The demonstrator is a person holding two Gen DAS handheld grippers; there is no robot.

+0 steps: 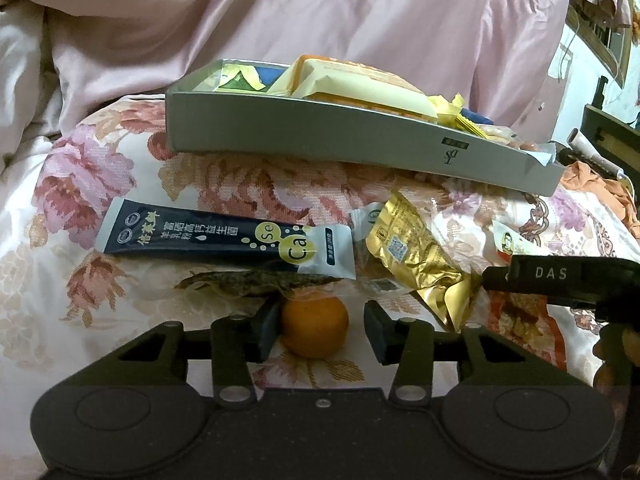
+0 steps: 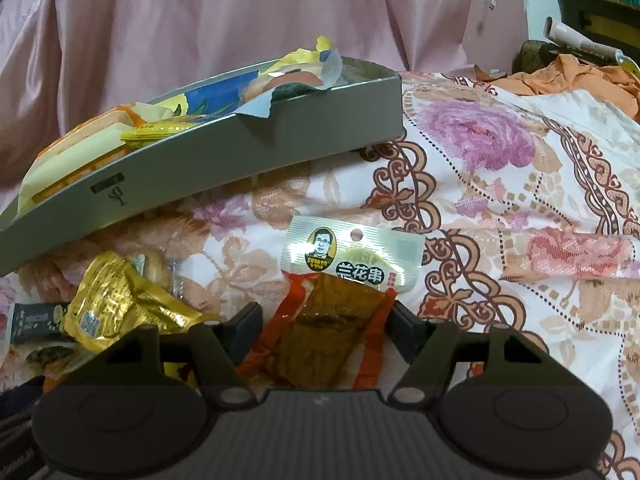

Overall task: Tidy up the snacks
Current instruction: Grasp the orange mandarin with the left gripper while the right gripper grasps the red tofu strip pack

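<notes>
A grey snack box (image 1: pixel 340 136) holding several packets lies on the flowered bedspread; it also shows in the right wrist view (image 2: pixel 224 160). My left gripper (image 1: pixel 322 330) is open around a small orange (image 1: pixel 315 327), its left finger touching it. A dark blue sachet (image 1: pixel 224 240), a dried fish snack (image 1: pixel 256 282) and a gold packet (image 1: pixel 416 260) lie ahead. My right gripper (image 2: pixel 326 328) is open around a red tofu skewer packet (image 2: pixel 340 300) lying on the bed. The gold packet (image 2: pixel 120 304) is to its left.
Pink satin bedding (image 1: pixel 280 20) rises behind the box. Orange clothes (image 2: pixel 568 76) and dark furniture (image 2: pixel 600 12) lie at the far right. The right gripper's body (image 1: pixel 560 276) shows at the right of the left wrist view.
</notes>
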